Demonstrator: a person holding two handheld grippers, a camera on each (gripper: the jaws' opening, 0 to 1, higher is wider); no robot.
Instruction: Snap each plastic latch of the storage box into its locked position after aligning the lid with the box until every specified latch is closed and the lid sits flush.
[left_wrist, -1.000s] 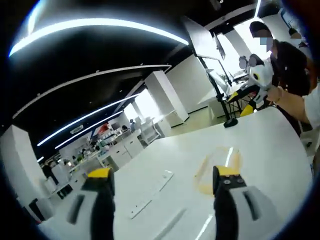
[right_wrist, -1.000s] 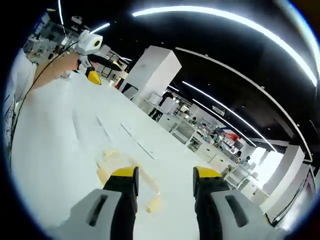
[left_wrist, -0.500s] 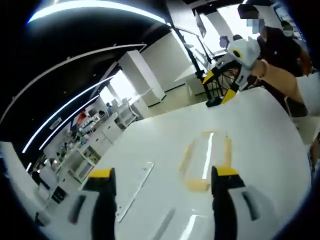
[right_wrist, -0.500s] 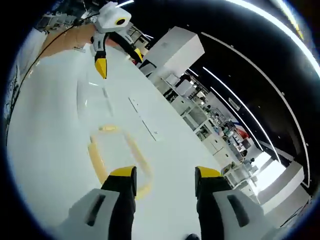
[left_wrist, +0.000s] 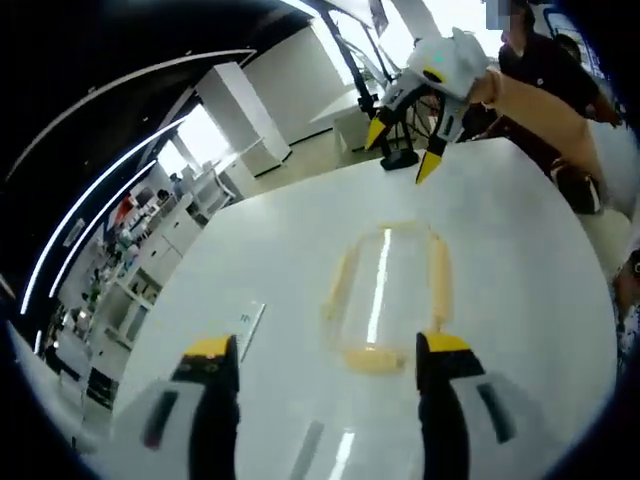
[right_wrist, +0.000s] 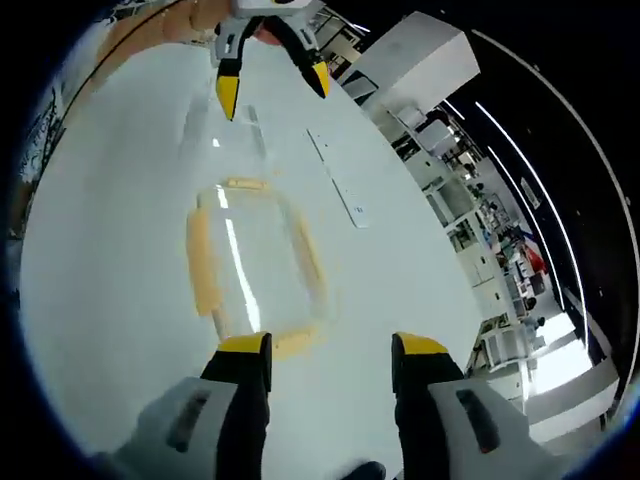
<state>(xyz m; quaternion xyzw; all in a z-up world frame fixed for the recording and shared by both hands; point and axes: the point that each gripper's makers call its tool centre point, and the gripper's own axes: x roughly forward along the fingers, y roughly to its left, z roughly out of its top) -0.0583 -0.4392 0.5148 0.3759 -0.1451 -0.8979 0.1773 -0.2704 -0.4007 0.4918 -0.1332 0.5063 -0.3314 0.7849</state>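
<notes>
A clear storage box (left_wrist: 385, 290) with pale yellow latches along its edges lies on the white table (left_wrist: 250, 240). It also lies just beyond my right jaws, where the box (right_wrist: 255, 262) shows latches on all its sides. Whether the lid sits flush I cannot tell. My left gripper (left_wrist: 325, 348) is open and hovers short of the box's near end. My right gripper (right_wrist: 332, 348) is open at the opposite end. Each gripper appears across the box in the other's view: the right gripper (left_wrist: 402, 150) and the left gripper (right_wrist: 272, 88), both held open above the table.
A thin white strip (right_wrist: 338, 182) lies flat on the table beside the box, and shows as a strip (left_wrist: 243, 330) by my left jaw. A faint clear flat piece (right_wrist: 222, 130) lies beyond the box. A person's arm (left_wrist: 545, 100) reaches in. Shelves and desks stand behind.
Both views have tipped down toward the table, so the box now sits closer and more central. Each opposite gripper has drawn nearer to the box. Both stay open.
</notes>
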